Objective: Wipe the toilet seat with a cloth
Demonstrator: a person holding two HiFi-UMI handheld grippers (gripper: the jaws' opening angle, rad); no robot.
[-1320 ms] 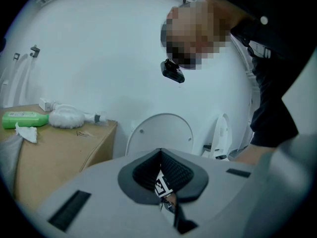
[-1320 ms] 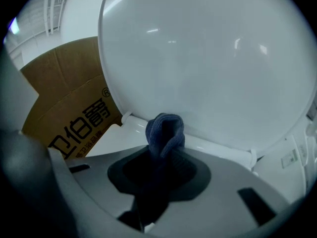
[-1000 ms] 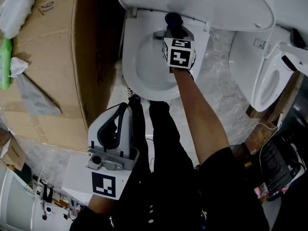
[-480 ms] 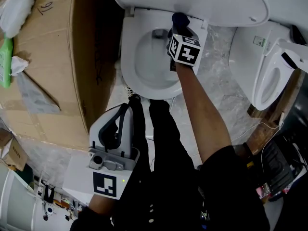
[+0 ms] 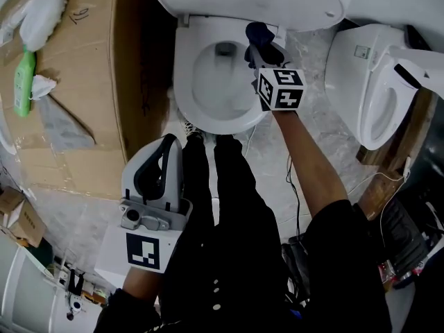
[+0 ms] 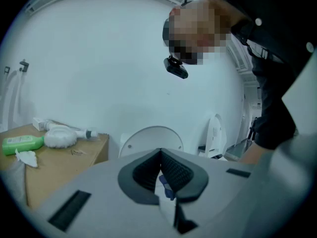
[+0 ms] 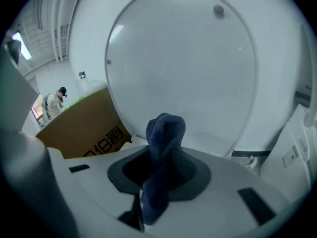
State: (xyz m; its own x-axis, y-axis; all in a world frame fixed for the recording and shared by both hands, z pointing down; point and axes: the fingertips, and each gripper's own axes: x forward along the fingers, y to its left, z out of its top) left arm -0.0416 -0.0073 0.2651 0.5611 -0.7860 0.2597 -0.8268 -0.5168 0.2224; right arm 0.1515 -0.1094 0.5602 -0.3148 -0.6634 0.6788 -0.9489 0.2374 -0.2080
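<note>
In the head view my right hand-held gripper (image 5: 258,47) holds the dark blue cloth (image 5: 257,32) at the back right of the toilet seat (image 5: 182,82), just under the raised lid (image 5: 250,2). My left hand-held gripper (image 5: 168,148) hangs idle by my legs. The left gripper view shows its jaws together, gripping nothing. The right gripper view shows jaws clamped on the cloth, a bunched end standing above them. The wad is narrow, so I judge the bare tips could scrape the seat, or the cloth could tug free near the hinge.
</note>
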